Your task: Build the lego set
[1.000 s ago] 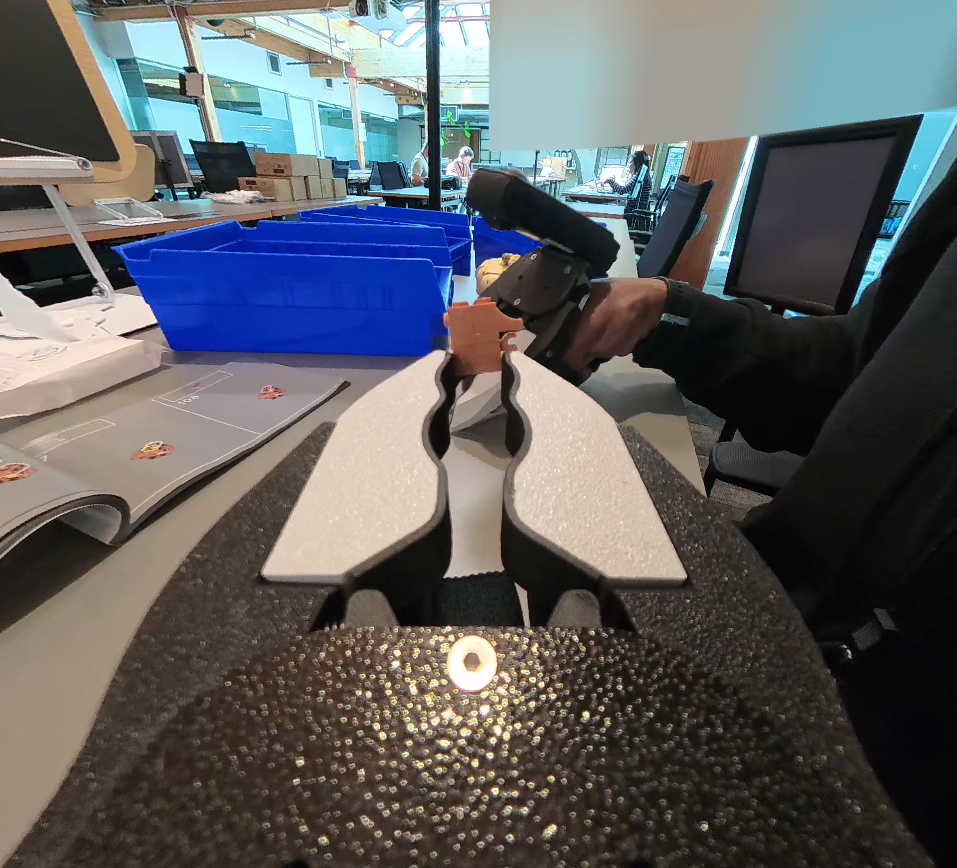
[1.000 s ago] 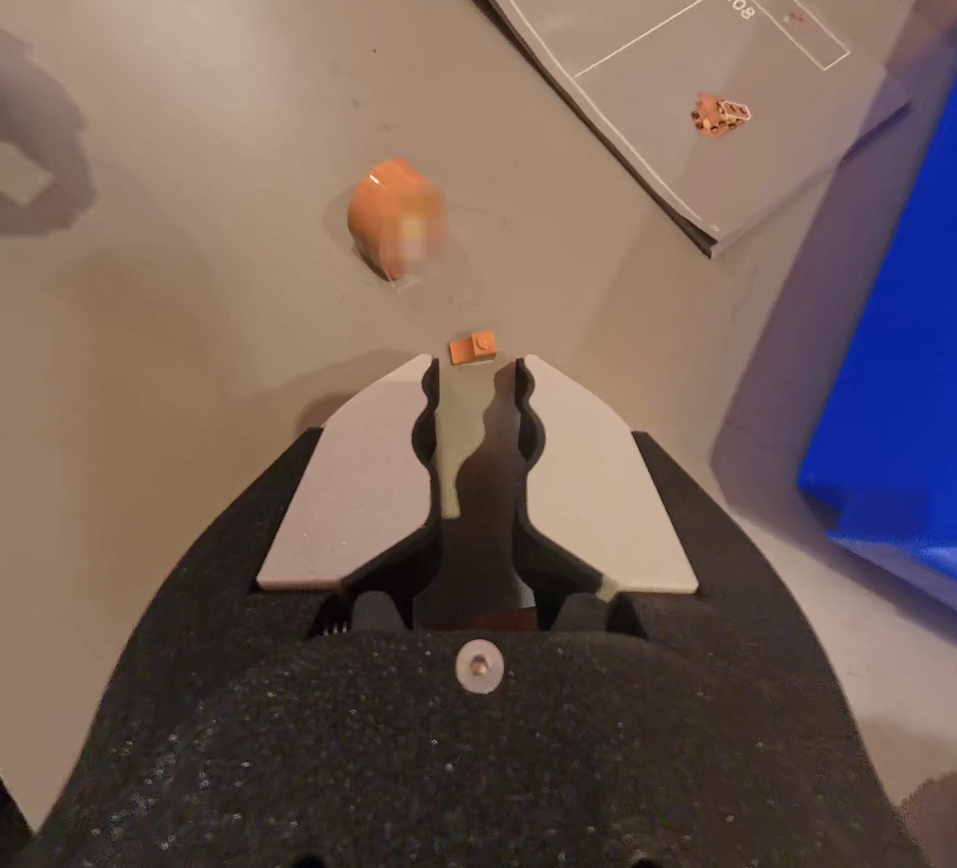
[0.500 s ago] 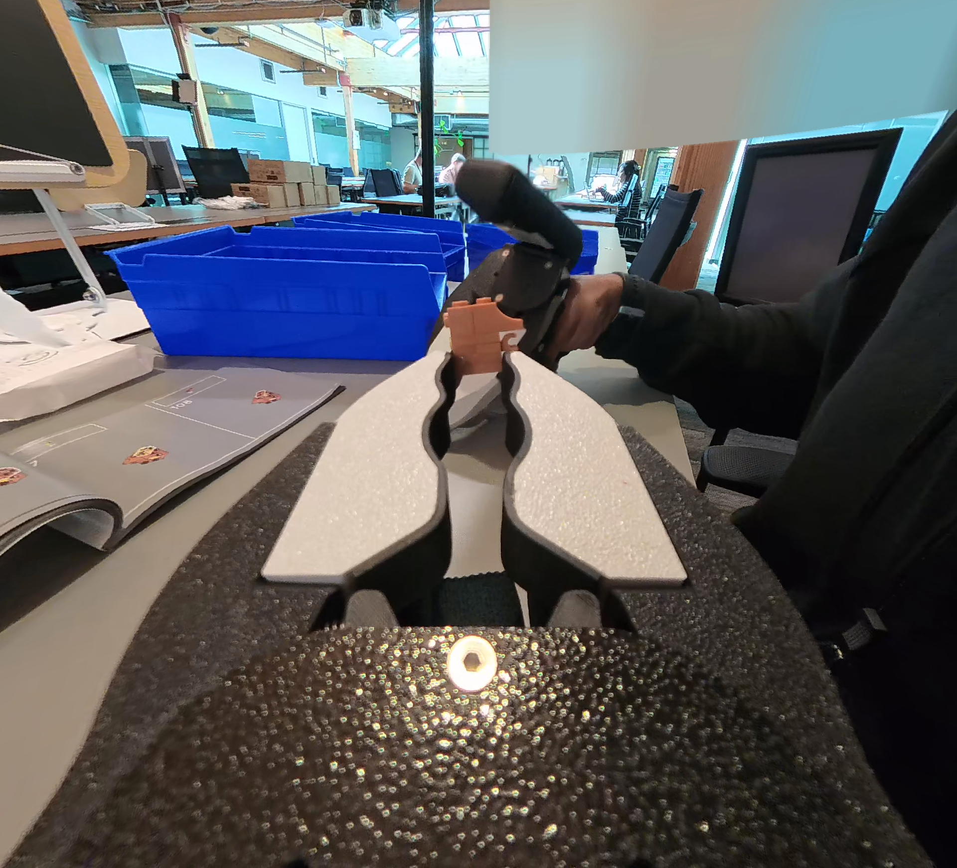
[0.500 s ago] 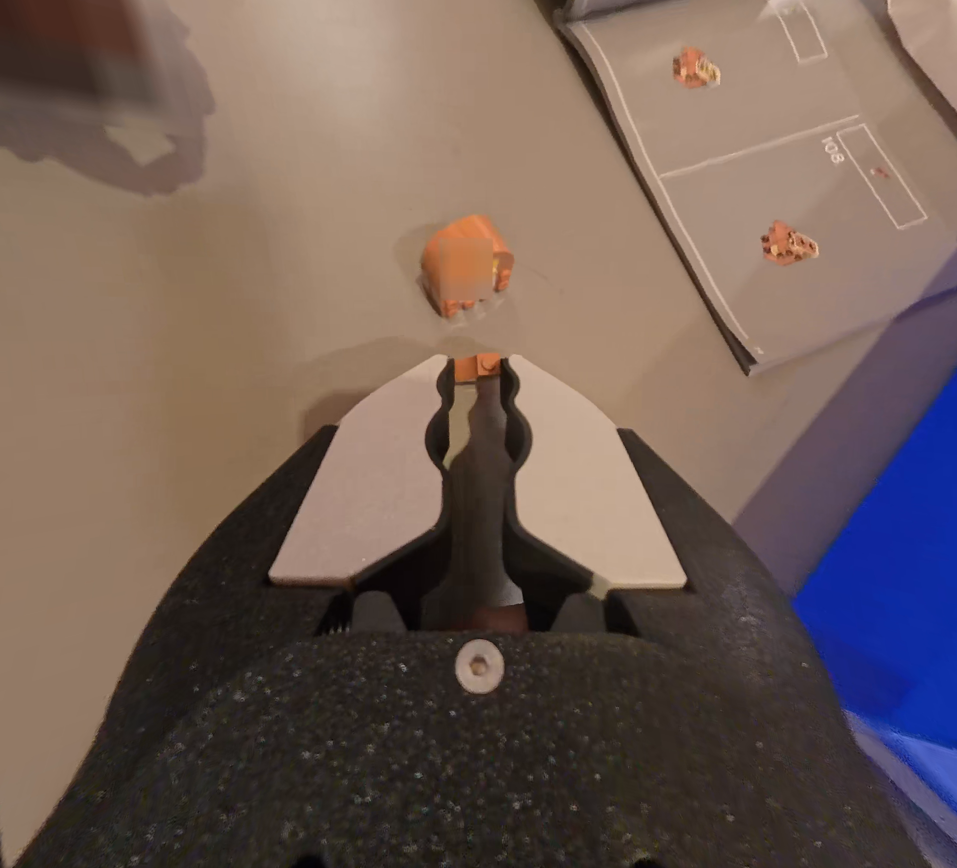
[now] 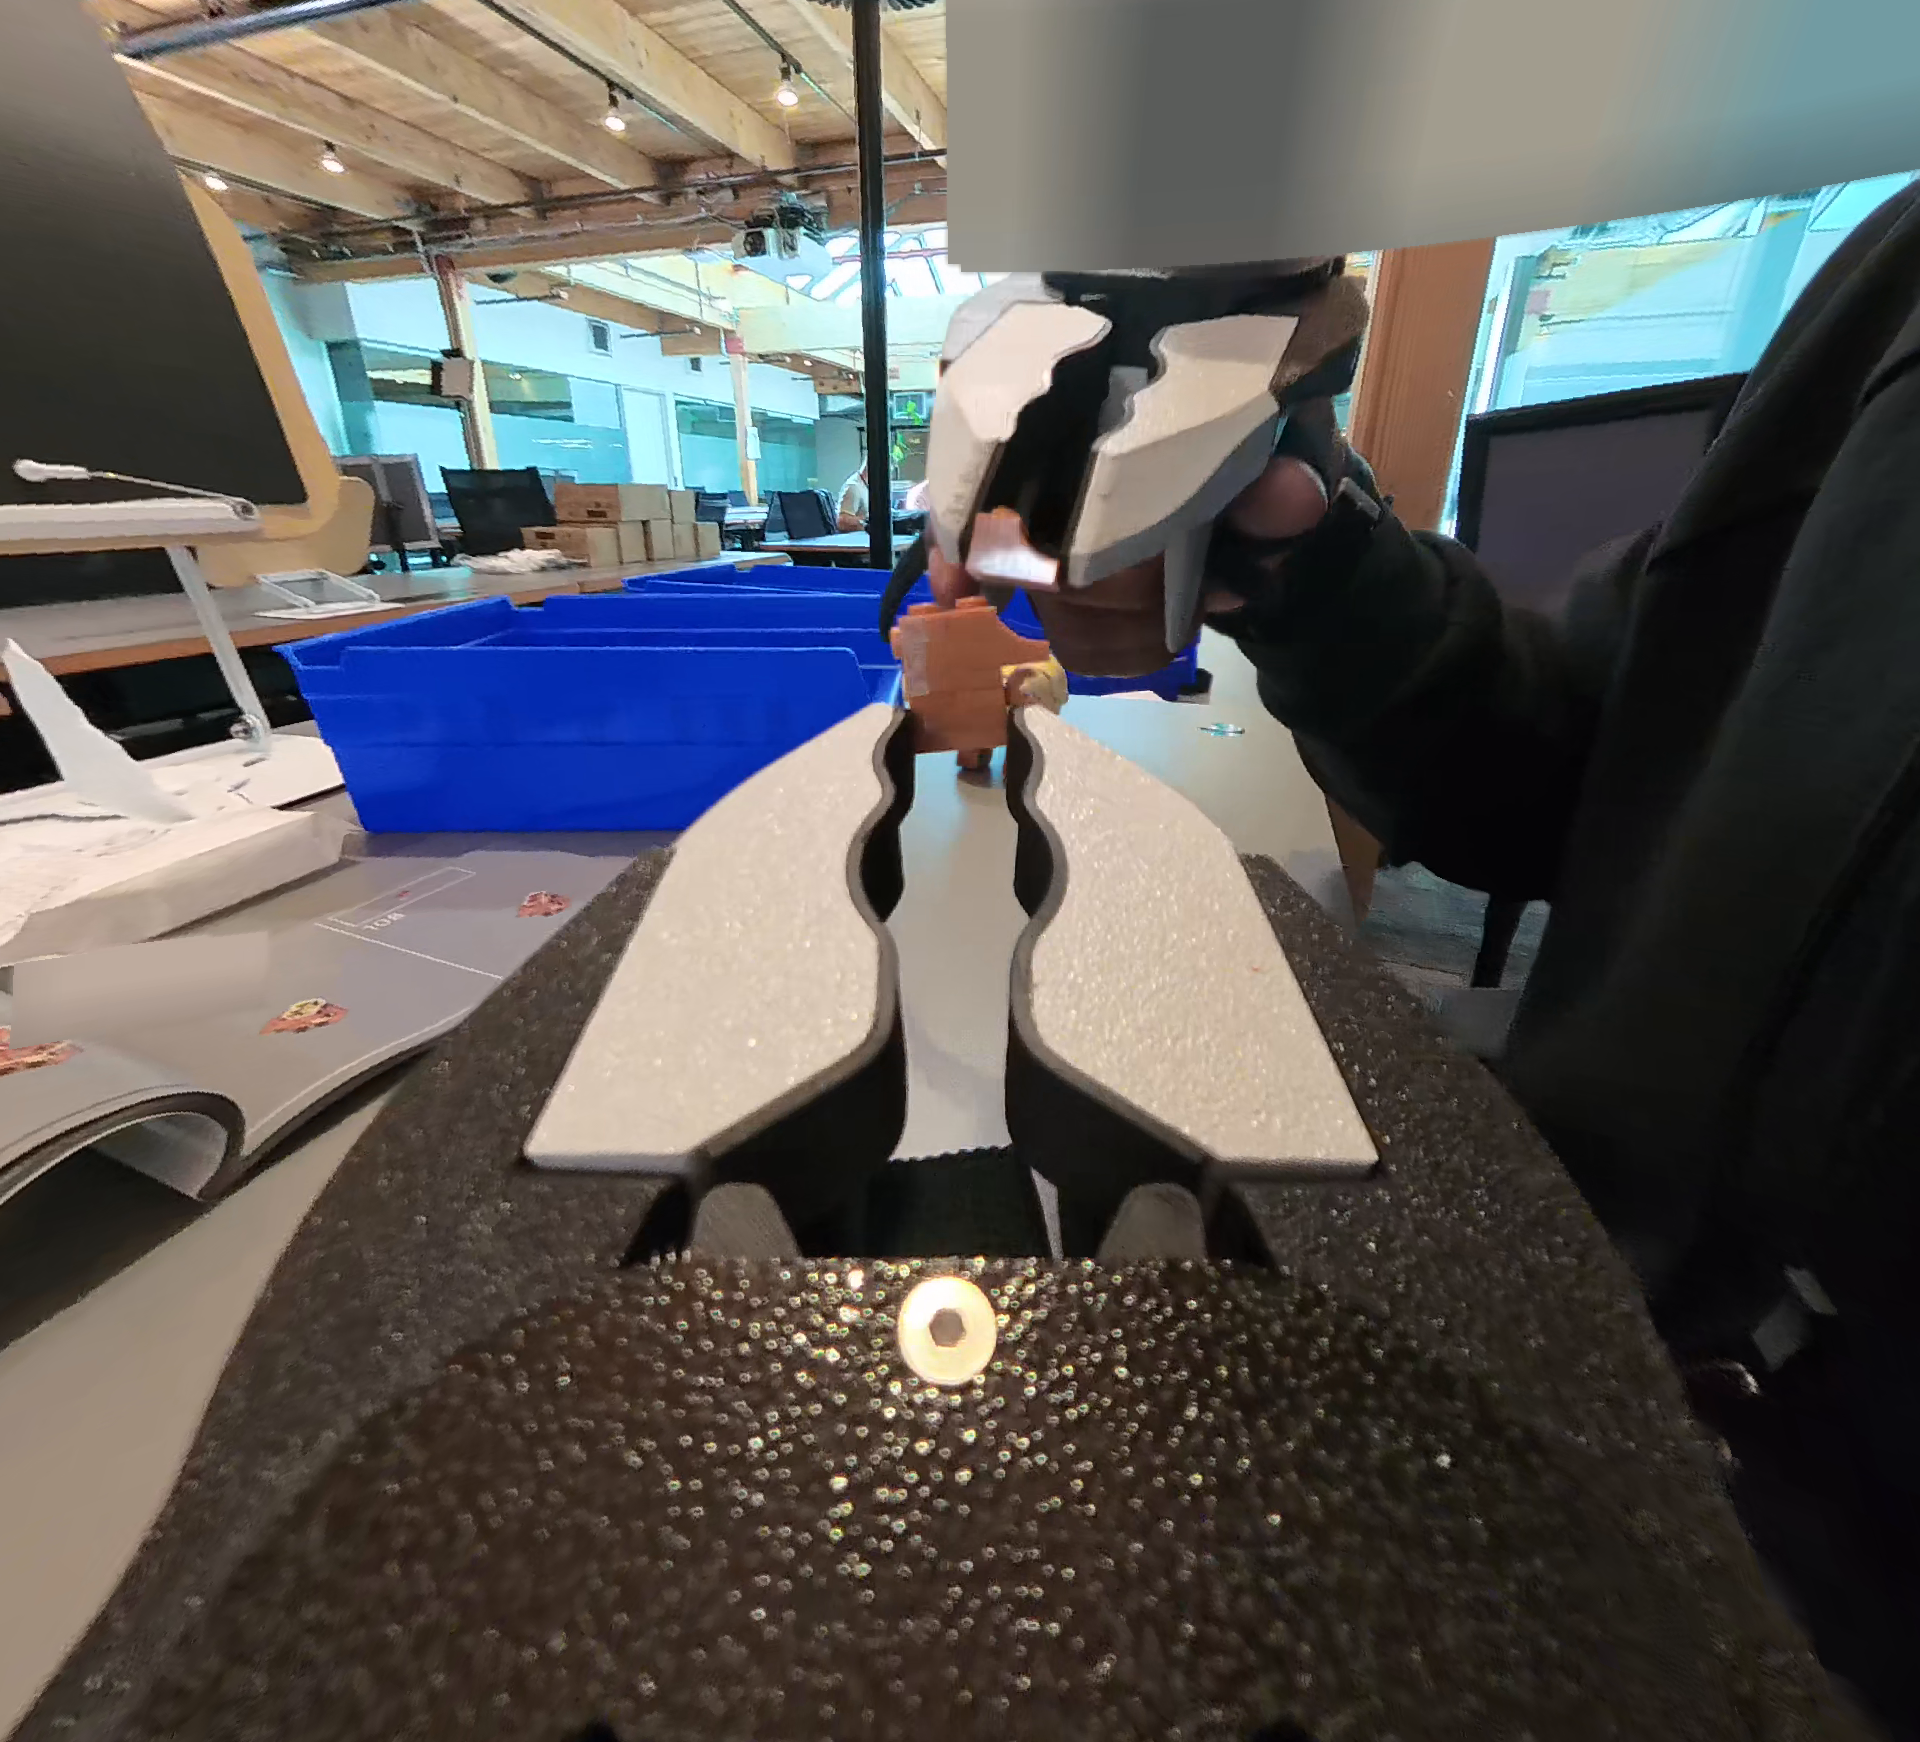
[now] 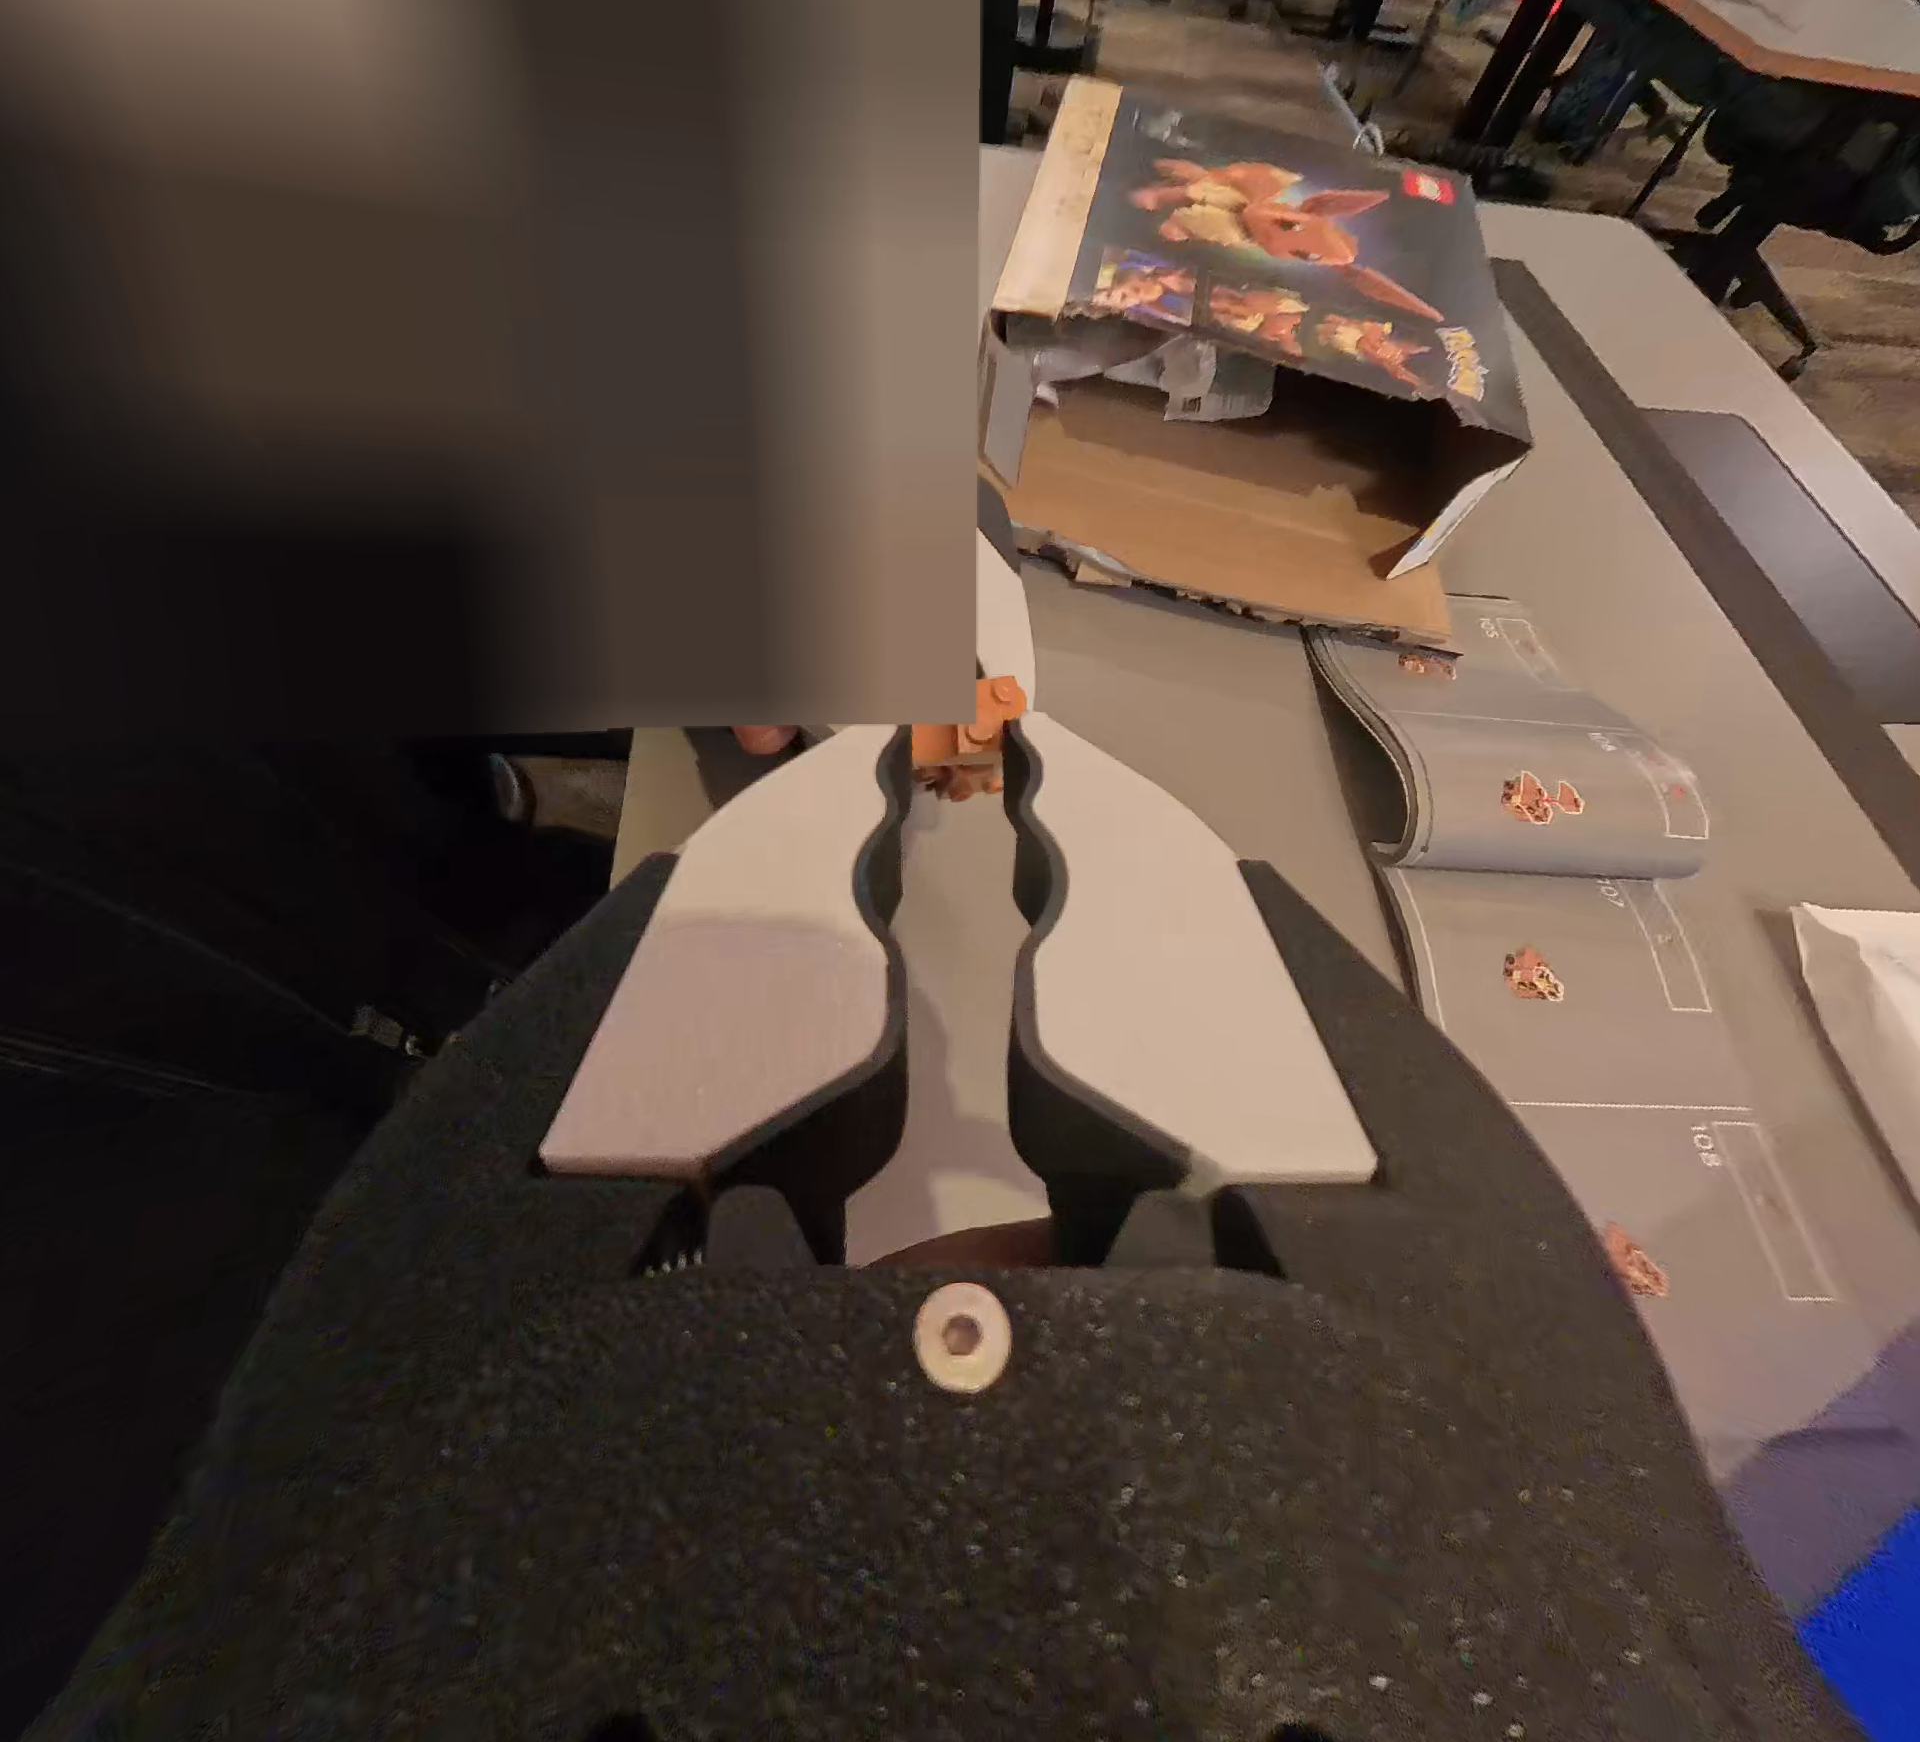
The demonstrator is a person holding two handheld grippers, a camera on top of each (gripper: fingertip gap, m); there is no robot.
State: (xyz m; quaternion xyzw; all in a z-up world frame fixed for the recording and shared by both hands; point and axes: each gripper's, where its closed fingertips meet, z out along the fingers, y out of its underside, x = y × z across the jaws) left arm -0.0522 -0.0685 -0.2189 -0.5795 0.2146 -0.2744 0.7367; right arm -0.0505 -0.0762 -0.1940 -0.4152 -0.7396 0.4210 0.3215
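Note:
My left gripper (image 5: 954,728) is shut on an orange brick assembly (image 5: 951,674) and holds it upright above the grey table (image 5: 1195,778). My right gripper (image 5: 1023,539) comes in from above it, tilted down, and is shut on a small orange plate (image 5: 1006,552) just over the top of the assembly. In the right wrist view the right gripper (image 6: 956,752) pinches the small orange plate (image 6: 975,745) at its tips. Part of the orange assembly (image 6: 1003,703) shows right behind the plate; the rest is hidden by the blurred patch.
Blue bins (image 5: 582,716) stand at the back of the table. An open grey instruction booklet (image 5: 312,996) lies at the left and also shows in the right wrist view (image 6: 1558,871). A torn cardboard box (image 6: 1247,362) lies beyond it. A black sleeve (image 5: 1558,757) is at the right. Left and right tips are no more than a few centimetres apart.
My right gripper closed on the small orange plate on the table, lifted it and carried it to just above the assembly. My left gripper kept its hold on the assembly throughout.

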